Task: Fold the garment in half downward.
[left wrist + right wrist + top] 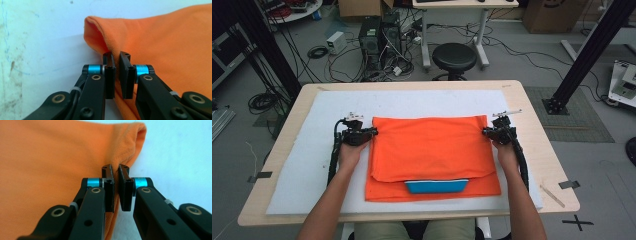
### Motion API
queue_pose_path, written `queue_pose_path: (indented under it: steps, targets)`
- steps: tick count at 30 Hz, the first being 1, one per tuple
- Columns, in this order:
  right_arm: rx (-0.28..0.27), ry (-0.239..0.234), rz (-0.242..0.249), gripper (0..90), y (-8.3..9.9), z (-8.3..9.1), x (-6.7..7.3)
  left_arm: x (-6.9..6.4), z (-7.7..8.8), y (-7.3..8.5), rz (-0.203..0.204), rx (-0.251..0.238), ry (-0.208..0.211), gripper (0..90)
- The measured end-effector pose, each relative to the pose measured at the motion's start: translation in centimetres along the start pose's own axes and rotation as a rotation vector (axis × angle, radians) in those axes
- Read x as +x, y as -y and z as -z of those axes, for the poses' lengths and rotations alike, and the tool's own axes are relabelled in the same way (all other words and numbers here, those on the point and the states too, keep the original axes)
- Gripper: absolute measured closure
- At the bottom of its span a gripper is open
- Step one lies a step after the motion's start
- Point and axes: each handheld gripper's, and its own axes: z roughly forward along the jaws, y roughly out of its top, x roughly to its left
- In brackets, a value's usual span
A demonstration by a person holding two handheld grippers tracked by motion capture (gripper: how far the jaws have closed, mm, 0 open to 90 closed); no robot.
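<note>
I am looking down on a wooden table [532,105] covered by a white mat [302,165]. An orange garment [432,150], folded once, is lying in the centre of the frame, and a blue collar [437,186] is peeking out at its lower middle edge. My left gripper [373,131] is sitting at the cloth's upper left corner, and my right gripper [485,131] at its upper right corner.

In the left gripper view the jaws are clenching a pinch of the orange fabric [162,45] beside the fold, which is running up toward the top centre of that frame. In the right gripper view the jaws are likewise clamping the fabric's edge [50,165] near the fold at the upper right.

I am judging the risks from here. Each grip is taking only a thin bite near the cloth's edge, so a quick lift could be pulling it free. I cannot tell how many layers each gripper is catching. If one is holding both layers and the other a single layer, the fold could be opening unevenly. Uneven hand movement would also be skewing the garment on the mat.
</note>
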Motion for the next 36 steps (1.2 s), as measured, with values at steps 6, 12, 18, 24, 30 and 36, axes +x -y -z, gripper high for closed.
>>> queue_pose_path:
  steps: [6, 12, 18, 24, 30, 36]
  targets:
    - [-0.051, 0.051, 0.018, 85.6, -0.8, 0.4, -0.2, 0.3, -0.2, -1.5, 0.062, -0.053, 0.019, 83.7]
    - [-0.074, 0.093, 0.004, 85.5, -2.5, 0.2, -0.8, 0.1, -1.6, -2.8, 0.068, -0.062, 0.021, 83.7]
    - [-0.079, 0.108, -0.025, 85.4, -2.9, -0.6, -1.3, 0.5, -2.6, -3.2, 0.082, -0.063, 0.027, 83.6]
    - [-0.068, 0.127, -0.045, 85.3, -2.7, -1.2, -1.4, 0.6, -3.3, -3.3, 0.082, -0.063, 0.031, 83.4]
    - [-0.057, 0.122, -0.045, 82.5, -2.5, -1.6, -1.3, 0.7, -3.6, -2.8, 0.086, -0.047, 0.016, 70.2]
    - [-0.101, 0.087, -0.049, 60.1, -1.5, -0.1, -1.3, 0.0, -1.7, -1.7, 0.057, -0.088, 0.050, 49.3]
